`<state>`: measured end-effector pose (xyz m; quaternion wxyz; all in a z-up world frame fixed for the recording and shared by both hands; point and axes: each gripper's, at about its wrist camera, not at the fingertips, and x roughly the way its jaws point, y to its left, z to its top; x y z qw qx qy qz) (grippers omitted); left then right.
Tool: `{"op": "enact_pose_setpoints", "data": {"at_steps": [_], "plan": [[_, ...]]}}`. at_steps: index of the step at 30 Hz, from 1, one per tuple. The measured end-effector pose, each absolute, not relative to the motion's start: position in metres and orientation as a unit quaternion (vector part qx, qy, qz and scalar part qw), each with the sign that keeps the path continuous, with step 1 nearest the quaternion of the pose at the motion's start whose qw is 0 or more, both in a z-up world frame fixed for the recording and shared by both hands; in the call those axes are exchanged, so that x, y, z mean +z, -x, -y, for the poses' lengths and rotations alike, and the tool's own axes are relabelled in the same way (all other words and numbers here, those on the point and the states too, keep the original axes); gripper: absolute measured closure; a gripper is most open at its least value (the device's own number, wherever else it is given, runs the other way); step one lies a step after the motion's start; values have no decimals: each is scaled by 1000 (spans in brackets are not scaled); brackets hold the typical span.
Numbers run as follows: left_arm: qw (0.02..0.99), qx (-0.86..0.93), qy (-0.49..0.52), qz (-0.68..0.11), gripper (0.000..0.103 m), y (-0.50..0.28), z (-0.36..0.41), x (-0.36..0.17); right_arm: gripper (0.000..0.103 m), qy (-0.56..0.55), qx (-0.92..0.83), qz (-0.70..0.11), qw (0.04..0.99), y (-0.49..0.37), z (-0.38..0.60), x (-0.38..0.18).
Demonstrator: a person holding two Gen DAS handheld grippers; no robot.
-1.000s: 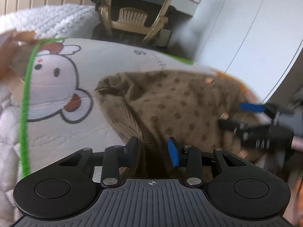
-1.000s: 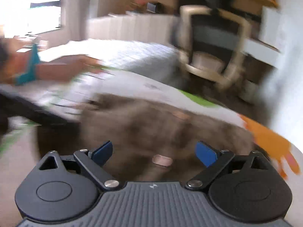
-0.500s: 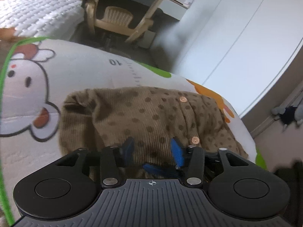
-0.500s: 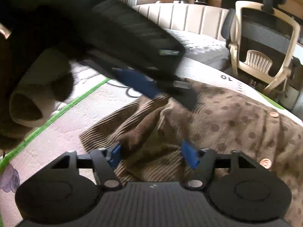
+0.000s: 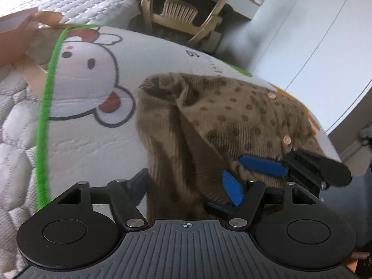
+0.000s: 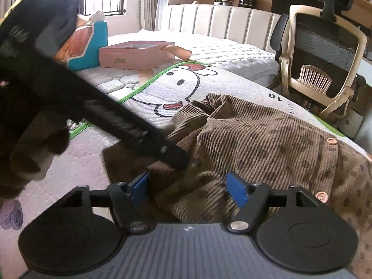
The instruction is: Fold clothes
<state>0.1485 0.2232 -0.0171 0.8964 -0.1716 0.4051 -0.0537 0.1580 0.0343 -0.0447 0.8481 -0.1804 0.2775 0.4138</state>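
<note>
A brown corduroy garment (image 5: pixel 223 125) with dark dots and copper buttons lies rumpled on a white cartoon-print mat (image 5: pixel 88 125). It also shows in the right wrist view (image 6: pixel 267 139). My left gripper (image 5: pixel 186 183) is open, its blue-padded fingers either side of the garment's near fold. My right gripper (image 6: pixel 188 187) is open around a bunched fold at the garment's near edge. The right gripper's fingers (image 5: pixel 262 165) reach in from the right in the left wrist view. The left gripper's body (image 6: pixel 130 125) crosses the right wrist view from the left.
A pink open box (image 6: pixel 134 55) and a teal-and-orange item (image 6: pixel 93 44) sit on the quilted bed (image 6: pixel 232 53) behind the mat. A beige office chair (image 6: pixel 325 69) stands beyond the mat's far edge. White wardrobe doors (image 5: pixel 313 34) are at the right.
Both grippers have opened wider around the near folds. The left gripper has shifted left, so more of the mat shows. The right gripper's fingers now show at its right.
</note>
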Motion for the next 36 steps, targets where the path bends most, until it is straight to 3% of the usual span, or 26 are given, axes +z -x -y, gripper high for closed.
{"op": "enact_pose_setpoints", "data": {"at_steps": [2, 3, 8, 11, 18, 20, 23, 26, 27, 29, 34, 36], "plan": [[892, -59, 184, -409, 71, -154, -220, -16, 20, 190, 412, -268, 850, -151, -32, -43], [887, -65, 202, -410, 77, -156, -220, -15, 20, 195, 412, -263, 850, -148, -32, -41], [871, -90, 268, -401, 79, -167, -223, -3, 19, 206, 407, -240, 857, -148, -44, -42], [870, -98, 271, -401, 79, -172, -216, -1, 24, 195, 403, -252, 858, -153, -50, -44], [869, -87, 267, -407, 78, -178, -212, -3, 21, 214, 432, -224, 847, -120, -51, -36], [870, -88, 265, -407, 74, -179, -210, -2, 25, 210, 416, -237, 852, -131, -54, -42], [871, -92, 263, -405, 70, -177, -209, 1, 46, 184, 400, -271, 856, -154, -49, -50], [872, -97, 262, -402, 68, -174, -213, 5, 54, 142, 405, -288, 856, -165, -35, -47], [875, -90, 262, -396, 65, -172, -217, 8, 55, 133, 406, -293, 855, -168, -33, -45], [885, -65, 260, -381, 47, -168, -230, 16, 56, 131, 406, -294, 855, -169, -31, -45], [874, -35, 294, -384, 21, -178, -258, 8, 56, 148, 400, -282, 859, -167, -33, -46], [861, -53, 313, -396, 18, -188, -256, -5, 55, 155, 398, -277, 861, -167, -33, -46]]}}
